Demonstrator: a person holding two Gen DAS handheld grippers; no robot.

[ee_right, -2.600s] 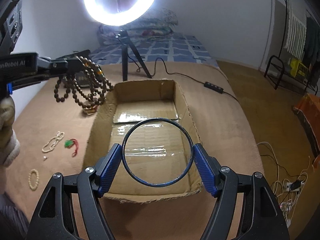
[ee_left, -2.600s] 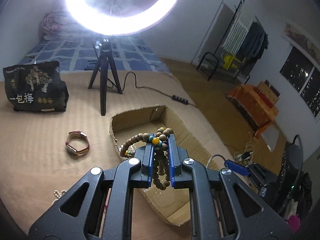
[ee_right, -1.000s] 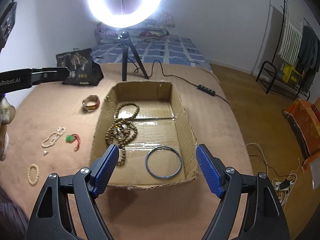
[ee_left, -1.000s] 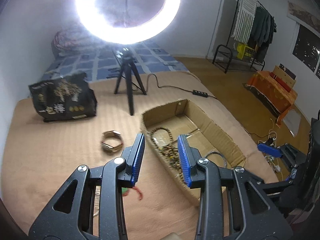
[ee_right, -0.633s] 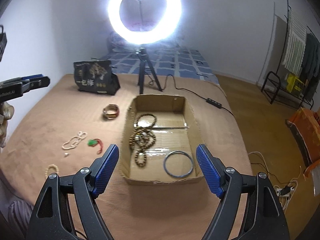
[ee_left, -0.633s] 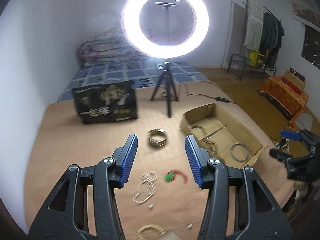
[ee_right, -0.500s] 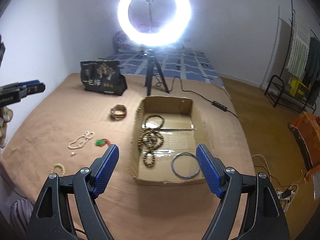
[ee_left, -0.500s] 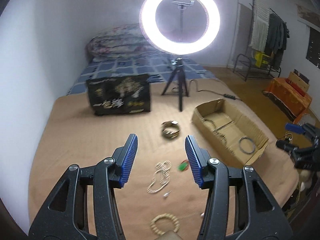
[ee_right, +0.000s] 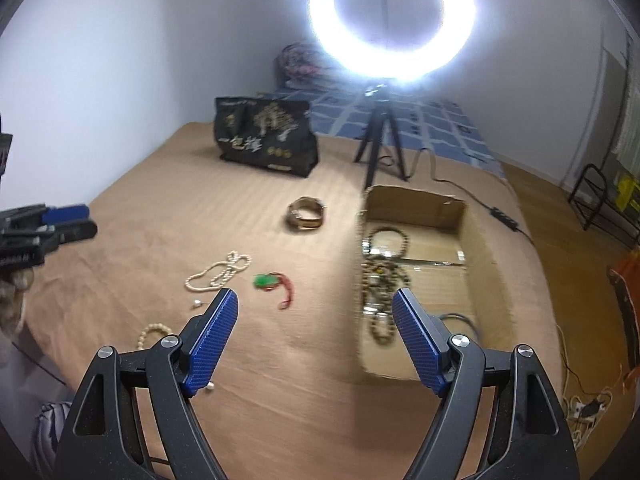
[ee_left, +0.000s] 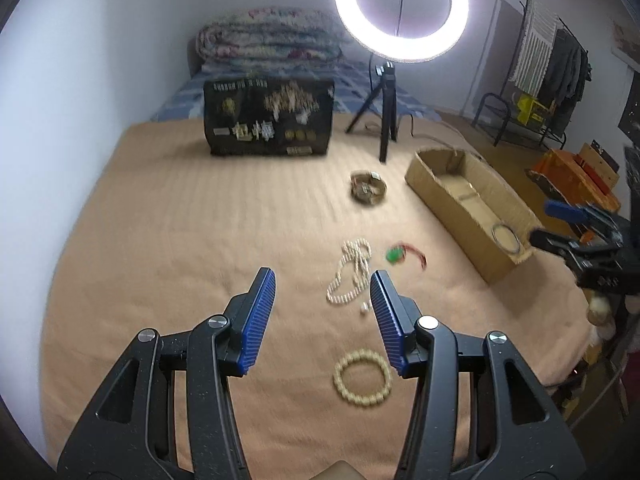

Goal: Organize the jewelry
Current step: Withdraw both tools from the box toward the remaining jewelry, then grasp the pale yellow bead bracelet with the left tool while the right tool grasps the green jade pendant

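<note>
Showing gold "一包梅" on black bag [ee_right: 266, 142]; other txt blurred.

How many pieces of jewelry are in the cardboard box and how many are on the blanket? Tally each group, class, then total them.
In the cardboard box: 2 (wooden bead string, blue bangle)
On the blanket: 4 (watch, pearl necklace, green pendant, cream bead bracelet)
Total: 6

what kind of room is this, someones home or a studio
Most likely a home bedroom used for recording: a folded quilt lies at the head of a bed, a clothes rack stands by the wall, and a ring light on a tripod stands on the bed.
</note>
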